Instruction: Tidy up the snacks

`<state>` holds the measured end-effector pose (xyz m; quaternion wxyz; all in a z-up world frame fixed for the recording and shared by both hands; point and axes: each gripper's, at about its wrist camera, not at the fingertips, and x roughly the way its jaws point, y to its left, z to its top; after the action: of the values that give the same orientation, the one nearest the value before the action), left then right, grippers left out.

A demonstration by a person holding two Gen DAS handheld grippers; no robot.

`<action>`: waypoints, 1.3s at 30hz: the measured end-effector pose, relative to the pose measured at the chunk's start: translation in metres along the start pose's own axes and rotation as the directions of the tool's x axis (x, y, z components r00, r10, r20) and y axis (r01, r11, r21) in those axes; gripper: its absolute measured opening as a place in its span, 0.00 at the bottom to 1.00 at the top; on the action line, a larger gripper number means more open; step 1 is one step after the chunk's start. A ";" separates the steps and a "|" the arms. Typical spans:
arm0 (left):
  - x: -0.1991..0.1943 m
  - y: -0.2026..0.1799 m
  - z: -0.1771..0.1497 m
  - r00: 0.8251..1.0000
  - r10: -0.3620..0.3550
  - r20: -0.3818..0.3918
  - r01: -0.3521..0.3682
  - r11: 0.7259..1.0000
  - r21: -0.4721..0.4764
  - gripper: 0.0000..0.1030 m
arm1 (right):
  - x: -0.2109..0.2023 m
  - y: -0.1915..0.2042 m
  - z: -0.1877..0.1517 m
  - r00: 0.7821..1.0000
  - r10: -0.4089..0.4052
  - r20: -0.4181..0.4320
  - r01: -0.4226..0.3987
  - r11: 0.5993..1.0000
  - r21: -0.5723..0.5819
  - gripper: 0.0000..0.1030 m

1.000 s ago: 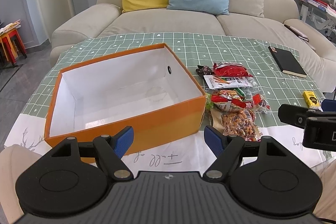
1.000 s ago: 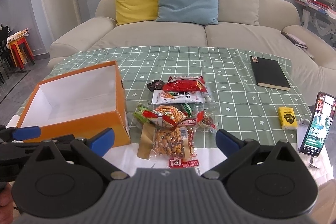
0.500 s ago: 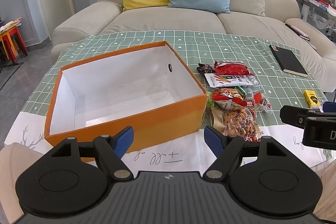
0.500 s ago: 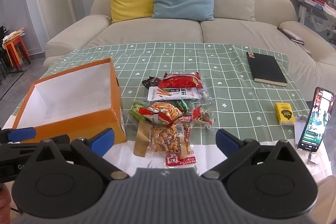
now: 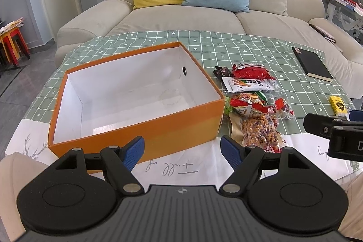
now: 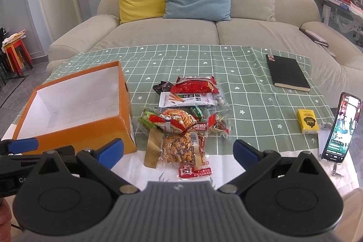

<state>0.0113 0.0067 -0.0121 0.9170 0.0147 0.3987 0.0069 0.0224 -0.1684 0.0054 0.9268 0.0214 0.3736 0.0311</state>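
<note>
Both my left gripper point(image 5: 182, 150) and right gripper point(image 6: 178, 150) have edged slightly closer, jaws apart and empty, while the snacks point(image 6: 181, 121) probably still lie untouched beside the box point(image 5: 136, 130).

Over the last second the right gripper point(image 6: 178, 150) has moved a little forward and down toward the snack pile point(image 6: 181, 119), which now sits lower and looks larger in its view. The left gripper point(image 5: 182, 149) has tilted slightly, perhaps lifted; the orange box point(image 5: 158, 126) looks a bit lower there.
</note>
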 end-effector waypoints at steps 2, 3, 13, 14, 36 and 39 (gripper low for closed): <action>0.000 0.000 0.000 1.000 0.000 -0.001 0.000 1.000 0.000 0.87 | 0.000 -0.001 0.000 1.000 -0.002 -0.001 0.002 1.000 0.003 0.96; 0.000 0.000 0.000 1.000 0.000 0.000 0.000 1.000 0.000 0.87 | 0.000 -0.001 0.000 1.000 -0.001 -0.001 0.001 1.000 0.005 0.96; 0.001 0.001 -0.001 1.000 -0.001 -0.002 0.001 1.000 -0.001 0.87 | 0.003 0.000 0.000 1.000 -0.009 -0.004 0.009 1.000 0.002 0.96; 0.001 0.001 -0.001 1.000 -0.001 -0.003 0.001 1.000 0.000 0.87 | 0.003 0.000 -0.001 1.000 -0.009 -0.005 0.010 1.000 0.002 0.96; 0.031 -0.013 -0.001 0.940 -0.335 -0.065 0.340 0.936 0.095 0.41 | 0.036 -0.028 -0.015 1.000 -0.002 -0.008 0.002 0.999 -0.051 0.73; 0.040 -0.022 -0.004 0.936 -0.347 -0.053 0.351 0.921 0.167 0.44 | 0.051 -0.035 -0.020 0.999 0.008 -0.041 -0.009 0.999 -0.031 0.65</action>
<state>0.0357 -0.0140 -0.0444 0.8942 0.0235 0.4041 -0.1910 0.0466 -0.1992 -0.0459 0.9191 0.0079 0.3919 0.0411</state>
